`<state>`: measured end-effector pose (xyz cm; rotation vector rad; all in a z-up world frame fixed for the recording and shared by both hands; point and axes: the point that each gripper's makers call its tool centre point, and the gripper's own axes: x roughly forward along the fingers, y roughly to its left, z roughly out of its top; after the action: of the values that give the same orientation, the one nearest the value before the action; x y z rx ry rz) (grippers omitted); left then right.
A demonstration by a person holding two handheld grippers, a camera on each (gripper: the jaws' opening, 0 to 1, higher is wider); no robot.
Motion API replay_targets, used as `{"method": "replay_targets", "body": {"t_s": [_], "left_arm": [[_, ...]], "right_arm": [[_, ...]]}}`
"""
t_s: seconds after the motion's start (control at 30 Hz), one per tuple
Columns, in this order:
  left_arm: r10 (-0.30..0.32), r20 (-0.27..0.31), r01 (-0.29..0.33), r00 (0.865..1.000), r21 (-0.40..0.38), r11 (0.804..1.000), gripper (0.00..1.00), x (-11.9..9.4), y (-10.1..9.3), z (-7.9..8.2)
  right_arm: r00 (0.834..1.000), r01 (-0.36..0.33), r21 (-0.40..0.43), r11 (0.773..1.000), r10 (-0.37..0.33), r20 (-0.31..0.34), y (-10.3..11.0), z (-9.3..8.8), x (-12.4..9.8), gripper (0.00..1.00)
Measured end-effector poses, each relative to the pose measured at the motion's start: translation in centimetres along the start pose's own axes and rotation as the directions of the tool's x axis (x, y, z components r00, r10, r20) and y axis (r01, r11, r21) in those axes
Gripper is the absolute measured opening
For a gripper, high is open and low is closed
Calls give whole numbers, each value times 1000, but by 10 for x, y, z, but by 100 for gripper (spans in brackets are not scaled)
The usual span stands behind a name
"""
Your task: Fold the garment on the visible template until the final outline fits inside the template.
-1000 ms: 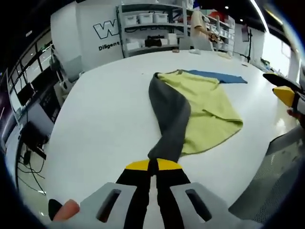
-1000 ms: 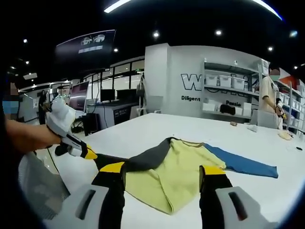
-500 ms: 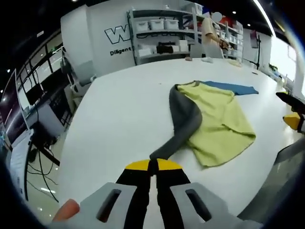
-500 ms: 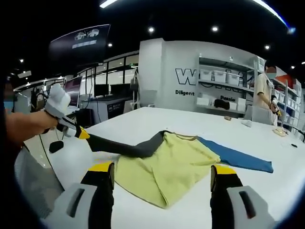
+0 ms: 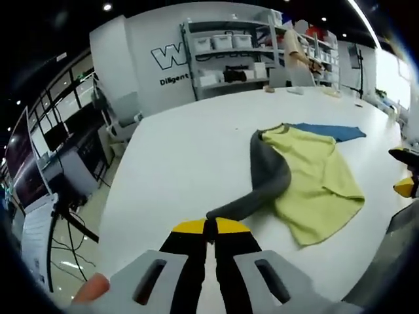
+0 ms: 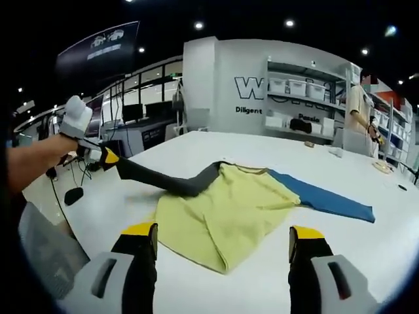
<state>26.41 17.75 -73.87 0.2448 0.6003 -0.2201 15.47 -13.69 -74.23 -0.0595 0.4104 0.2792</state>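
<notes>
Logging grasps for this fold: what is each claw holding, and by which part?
The left claw grips the garment by the end of its grey sleeve, stretched out. The right claw is open, holding nothing.

A white wall bears large lettering beside grey shelving holding bins. Ceiling spotlights glow; monitors, seemingly, line the dim left side.

1. The left gripper view rides low over the table's near edge, looking along its own left gripper toward the shelves — the garment lies ahead and right.
2. The right gripper view sits further back, right gripper facing the same shelved wall — garment straight ahead.
3. Both share table, garment, shelves; the left gripper enters the right gripper view from the left.
</notes>
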Motion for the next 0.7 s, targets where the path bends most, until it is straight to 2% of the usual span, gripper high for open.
{"method": "replay_targets", "body": {"t_s": [0.3,0.47,0.53,0.7], "left_arm": [[88,27,-88,996,20,996,0,6,52,19],[120,27,-122,992,67,990,0,25,80,24],[136,34,-139,990,111,984,0,33,89,28],[145,56,-152,988,153,977,0,55,101,36]], "right_arm": [[1000,-5,-1,1000,5,-13,1,-2,1,84],[1000,-7,0,1000,7,-18,2,-4,2,83],[1000,-9,-1,1000,9,-22,3,-4,2,83],[1000,-8,6,1000,8,-28,2,-6,3,83]]}}
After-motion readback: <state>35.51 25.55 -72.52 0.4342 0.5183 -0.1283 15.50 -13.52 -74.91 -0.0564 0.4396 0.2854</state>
